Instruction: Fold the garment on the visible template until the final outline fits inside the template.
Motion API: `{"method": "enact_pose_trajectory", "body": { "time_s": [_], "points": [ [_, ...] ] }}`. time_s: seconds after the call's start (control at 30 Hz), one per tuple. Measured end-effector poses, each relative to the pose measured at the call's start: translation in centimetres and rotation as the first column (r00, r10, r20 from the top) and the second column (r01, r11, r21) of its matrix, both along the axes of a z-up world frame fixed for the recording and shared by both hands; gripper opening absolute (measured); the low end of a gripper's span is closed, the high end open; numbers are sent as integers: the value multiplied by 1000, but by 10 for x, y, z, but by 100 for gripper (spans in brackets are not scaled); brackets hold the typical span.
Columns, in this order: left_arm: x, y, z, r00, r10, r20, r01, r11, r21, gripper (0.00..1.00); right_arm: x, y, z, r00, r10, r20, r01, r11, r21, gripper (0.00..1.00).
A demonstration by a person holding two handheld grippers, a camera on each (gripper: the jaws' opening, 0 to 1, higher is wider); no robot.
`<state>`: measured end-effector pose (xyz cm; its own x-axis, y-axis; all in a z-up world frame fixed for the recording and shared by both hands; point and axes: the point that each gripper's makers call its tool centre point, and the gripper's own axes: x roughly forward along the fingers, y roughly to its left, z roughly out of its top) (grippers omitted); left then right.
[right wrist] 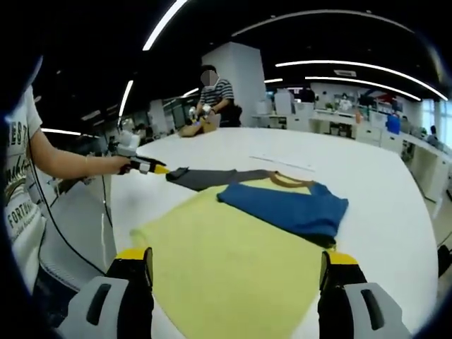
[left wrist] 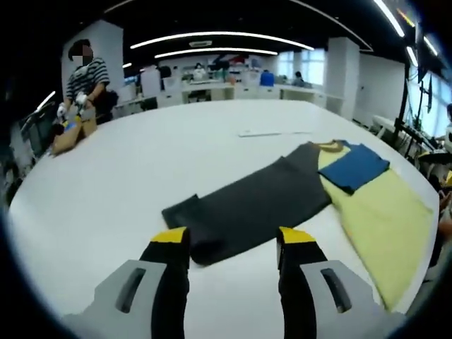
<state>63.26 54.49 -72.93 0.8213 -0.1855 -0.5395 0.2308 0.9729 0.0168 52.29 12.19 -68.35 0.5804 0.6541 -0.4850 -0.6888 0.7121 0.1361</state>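
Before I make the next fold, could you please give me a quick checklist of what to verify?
1. Left claw open: ok, jaws apart at the grey sleeve end.
2. Left claw gripping the sleeve: cannot tell, from the right gripper view it meets the sleeve tip.
3. Right claw open and free: ok, the yellow shirt hem lies between its jaws, ungripped.
4. Blue sleeve folded in: ok, it lies across the shirt.
5. Grey sleeve folded in: not ok, stretched out flat on the table.
6. Template outline: cannot tell, no marking is clear.
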Motion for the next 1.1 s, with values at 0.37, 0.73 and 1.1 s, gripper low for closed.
{"method": "enact_pose_trajectory", "body": {
  "time_s": [0.37,0.73,1.1],
  "points": [
    [17,5,-17,997,68,-27,-68,998,9,28,-1,-1,-5,1000,-13,-20,13,1000,6,97],
    [17,11,-32,994,92,-55,-89,995,48,21,-9,-7,-10,999,-36,-38,36,999,7,96],
    [8,14,-48,987,121,-108,-118,992,35,20,-10,-10,-9,997,-61,-42,62,998,11,95]
  ]
}}
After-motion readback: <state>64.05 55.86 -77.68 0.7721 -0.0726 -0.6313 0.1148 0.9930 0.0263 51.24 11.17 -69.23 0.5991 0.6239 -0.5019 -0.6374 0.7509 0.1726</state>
